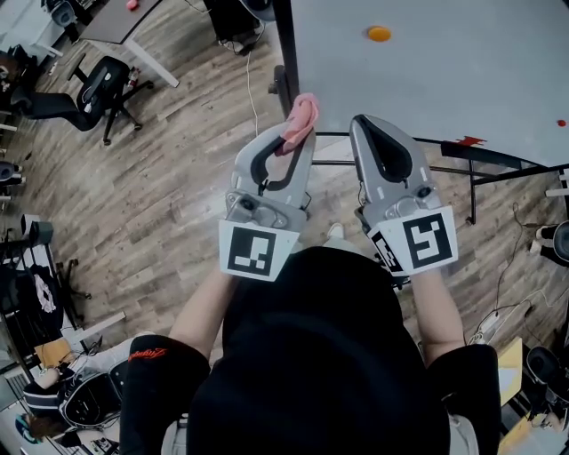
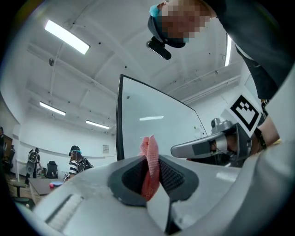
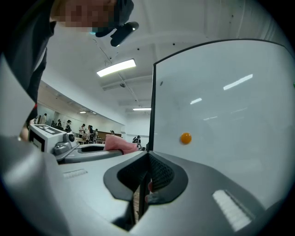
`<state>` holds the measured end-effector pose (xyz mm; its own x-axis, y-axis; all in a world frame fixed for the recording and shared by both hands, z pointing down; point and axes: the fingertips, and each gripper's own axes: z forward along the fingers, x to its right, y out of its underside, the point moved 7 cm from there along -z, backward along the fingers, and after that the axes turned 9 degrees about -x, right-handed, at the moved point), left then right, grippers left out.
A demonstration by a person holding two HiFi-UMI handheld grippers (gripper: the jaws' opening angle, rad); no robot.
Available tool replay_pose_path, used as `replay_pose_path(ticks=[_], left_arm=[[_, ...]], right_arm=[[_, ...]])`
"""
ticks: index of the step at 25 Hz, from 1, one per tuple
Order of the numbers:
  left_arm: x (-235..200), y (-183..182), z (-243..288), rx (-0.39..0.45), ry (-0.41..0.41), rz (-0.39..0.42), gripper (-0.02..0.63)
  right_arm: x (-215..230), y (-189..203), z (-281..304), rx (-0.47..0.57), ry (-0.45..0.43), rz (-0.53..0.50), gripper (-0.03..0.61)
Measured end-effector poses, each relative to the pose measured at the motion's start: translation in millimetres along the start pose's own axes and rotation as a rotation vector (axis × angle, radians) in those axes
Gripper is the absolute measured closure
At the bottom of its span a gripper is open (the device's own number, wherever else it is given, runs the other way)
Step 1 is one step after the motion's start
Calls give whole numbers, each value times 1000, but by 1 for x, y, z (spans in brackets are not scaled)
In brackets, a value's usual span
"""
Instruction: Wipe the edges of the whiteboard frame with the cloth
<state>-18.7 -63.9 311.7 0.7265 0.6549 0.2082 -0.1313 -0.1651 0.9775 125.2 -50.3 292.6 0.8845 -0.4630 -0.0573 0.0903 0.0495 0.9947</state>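
My left gripper is shut on a pink cloth, and the cloth's bunched end sticks out past the jaw tips. In the left gripper view the cloth stands pinched between the dark pads, just short of the whiteboard's dark left frame edge. The whiteboard fills the head view's upper right, with its frame edge right by the cloth. My right gripper is held beside the left one, shut, with nothing seen in it. The frame edge rises straight ahead of the right gripper.
An orange round magnet sticks to the board, also in the right gripper view as the magnet. The board's stand legs reach over the wood floor. Office chairs and a desk stand far left. People stand in the distance.
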Motion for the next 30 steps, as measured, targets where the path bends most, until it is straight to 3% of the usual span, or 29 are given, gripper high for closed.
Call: replay_pose_path(ticks=[9, 30], left_arm=[[3, -4, -5, -4, -15, 33, 561], [4, 8, -6, -25, -9, 6, 561]], right_arm=[[-6, -6, -8, 25, -26, -12, 577], [-14, 3, 0, 4, -89, -41, 578]])
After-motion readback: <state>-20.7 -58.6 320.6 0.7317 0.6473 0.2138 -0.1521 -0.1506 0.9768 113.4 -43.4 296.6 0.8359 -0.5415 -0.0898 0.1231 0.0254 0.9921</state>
